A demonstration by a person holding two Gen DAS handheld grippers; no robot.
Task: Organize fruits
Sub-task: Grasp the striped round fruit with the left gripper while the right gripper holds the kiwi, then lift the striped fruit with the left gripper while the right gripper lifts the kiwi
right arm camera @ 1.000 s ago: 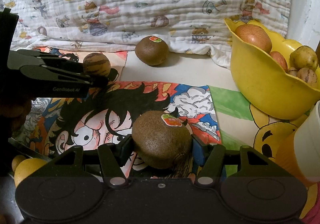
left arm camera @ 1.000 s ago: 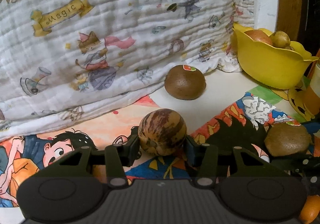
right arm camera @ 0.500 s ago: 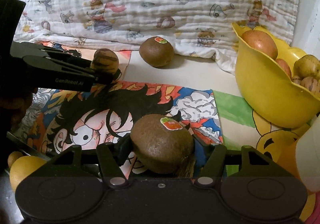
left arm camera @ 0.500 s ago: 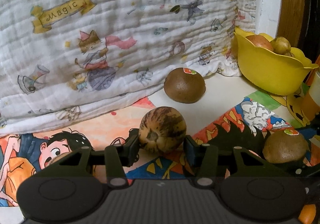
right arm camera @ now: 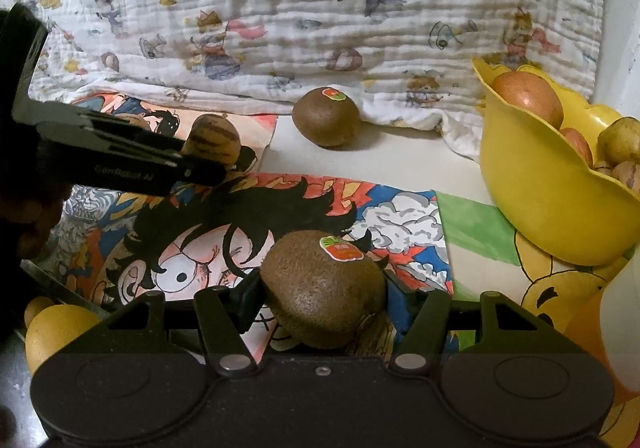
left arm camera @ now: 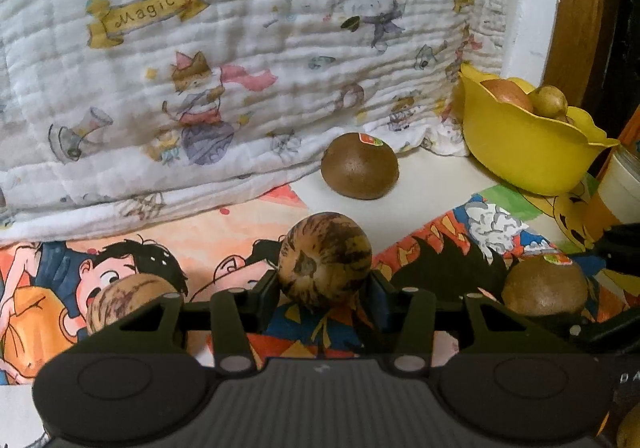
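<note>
both tongs loaded, bowl waiting at right

cartoon-printed mats cover the white tabletop (right arm camera: 400, 164), and a white quilted blanket (left arm camera: 240, 48) with small storybook figures fills the back of both views; one yellow banner on it reads "magic".

your left gripper (left arm camera: 324, 288) tilts down toward the mats at the bottom centre of its view. its jaws are narrow and clamp a striped brown-and-tan round fruit (left arm camera: 324, 258), one pad on each flank. from your right camera the same gripper (right arm camera: 208, 168) reaches in from the left edge as a dark bar, with "genrobot ai" printed faintly along its side and the striped fruit (right arm camera: 214, 138) at its tip. the hand behind it is too dark to make out.

your right gripper (right arm camera: 324, 300) also points downward, bottom centre of its view. its jaws sit at a middling width, closed on a fuzzy brown kiwi (right arm camera: 324, 288). the kiwi carries a red-and-green sticker whose lettering is too small to read.

a second kiwi (right arm camera: 326, 122), stickered too, lies free on the bare tabletop near the blanket's hem, upper centre. another striped fruit (left arm camera: 120, 300) lies on the mat at lower left of your left view, partly behind the gripper body.

the yellow bowl (right arm camera: 532, 200) stands at right, already holding an apple and several smaller fruits. yellow fruits (right arm camera: 52, 328) show at the lower left of your right view.
</note>
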